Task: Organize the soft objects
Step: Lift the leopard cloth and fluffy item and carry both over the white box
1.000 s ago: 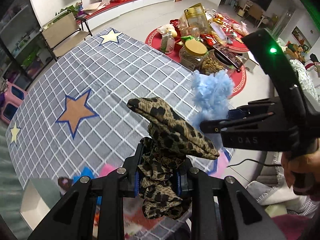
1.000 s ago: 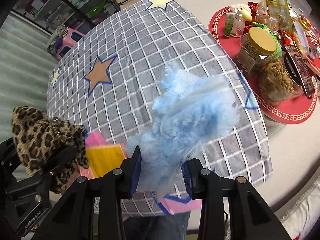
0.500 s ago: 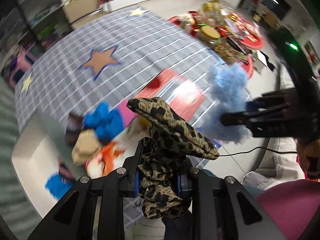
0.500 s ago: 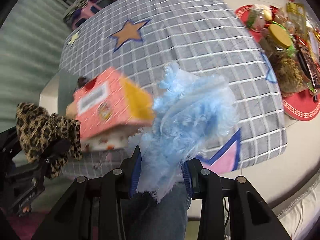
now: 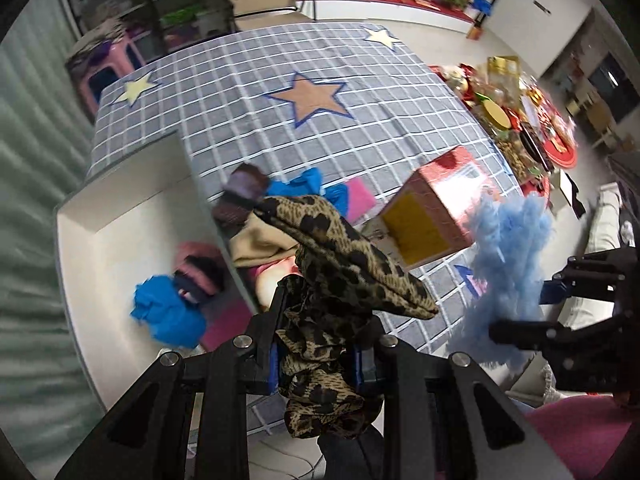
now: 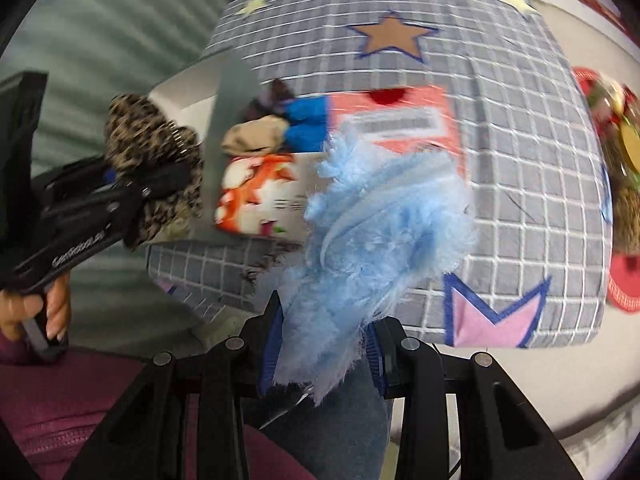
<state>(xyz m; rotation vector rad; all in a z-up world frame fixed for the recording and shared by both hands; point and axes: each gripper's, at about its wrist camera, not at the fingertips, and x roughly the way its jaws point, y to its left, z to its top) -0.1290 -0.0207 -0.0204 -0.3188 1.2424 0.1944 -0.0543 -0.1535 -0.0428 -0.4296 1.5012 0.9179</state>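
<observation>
Below and ahead of both claws lay the grey table cloth (image 5: 248, 80) with its white grid and brown star. Ahead and to the left of my left claw (image 5: 320, 354) sat the white open bin (image 5: 96, 216), already holding a bright blue cloth (image 5: 168, 312) and a pink-and-dark bundle I could not make out clearly. Just beyond that claw, to its right, stood the pink and yellow cardboard box (image 5: 444, 208), with a loose heap of blue, tan and brown soft pieces (image 5: 272, 204) between it and the bin wall.

My left claw was clamped nearly closed on the leopard-print fabric scrunchie (image 5: 340, 264), which bunched up above its pads. My right claw (image 6: 326, 354) was gripping the fluffy light-blue fabric piece (image 6: 384, 224), its pads pressed into the lower end while the rest fanned out over the cloth edge. From the right wrist, the left claw showed to the left, beside the bin, a hand (image 6: 36, 308) on its handle.
</observation>
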